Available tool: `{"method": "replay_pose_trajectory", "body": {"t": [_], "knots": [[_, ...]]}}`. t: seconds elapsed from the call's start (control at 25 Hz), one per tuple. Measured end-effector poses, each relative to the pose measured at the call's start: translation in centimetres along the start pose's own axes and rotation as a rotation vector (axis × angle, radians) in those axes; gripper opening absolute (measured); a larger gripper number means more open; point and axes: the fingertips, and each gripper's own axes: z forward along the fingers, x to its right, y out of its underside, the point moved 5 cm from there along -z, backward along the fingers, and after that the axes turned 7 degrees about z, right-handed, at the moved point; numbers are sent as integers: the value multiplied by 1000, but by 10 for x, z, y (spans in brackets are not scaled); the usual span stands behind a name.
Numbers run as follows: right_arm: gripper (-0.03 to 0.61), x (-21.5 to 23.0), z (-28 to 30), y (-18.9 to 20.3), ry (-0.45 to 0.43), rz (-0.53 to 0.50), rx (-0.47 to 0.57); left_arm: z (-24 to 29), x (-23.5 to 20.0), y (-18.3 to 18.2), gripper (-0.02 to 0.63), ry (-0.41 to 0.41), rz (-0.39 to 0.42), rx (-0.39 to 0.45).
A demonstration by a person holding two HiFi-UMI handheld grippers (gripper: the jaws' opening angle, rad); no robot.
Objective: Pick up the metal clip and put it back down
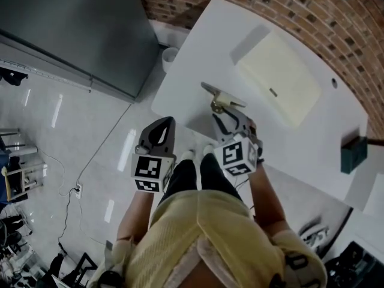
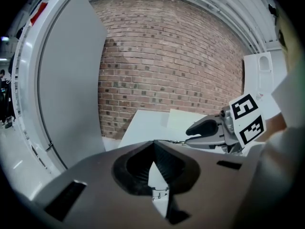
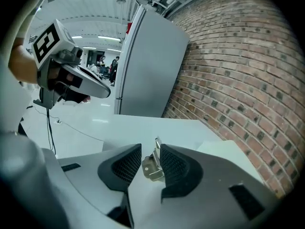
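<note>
The metal clip (image 3: 152, 164), silvery with a brass-coloured part, sits between the jaws of my right gripper (image 3: 151, 151), which is shut on it. In the head view the clip (image 1: 221, 98) sticks out past the right gripper (image 1: 223, 111) over the near-left part of the white table (image 1: 198, 59), and a grey shadow lies on the table beneath it. My left gripper (image 1: 166, 122) hangs beside the table's left edge, over the floor, shut and holding nothing. In its own view the left gripper (image 2: 153, 144) has its tips together, and the right gripper (image 2: 209, 131) shows to its right.
A cream rectangular pad (image 1: 279, 77) lies on the table's far side. A dark teal box (image 1: 353, 153) stands at the right edge. A white cup (image 1: 170, 56) and a grey cabinet (image 1: 78, 29) are left of the table, with a brick wall (image 1: 312, 5) behind it.
</note>
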Motion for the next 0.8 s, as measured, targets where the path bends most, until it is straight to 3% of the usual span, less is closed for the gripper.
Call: {"method": "replay_pose_trajectory", "body": {"t": [0.2, 0.8], "knots": [[104, 4, 15, 15, -39, -42, -60, 3, 2, 5, -9, -50, -34, -19], [104, 15, 42, 22, -64, -244, -74, 8, 3, 25, -9, -170, -117, -72]]}}
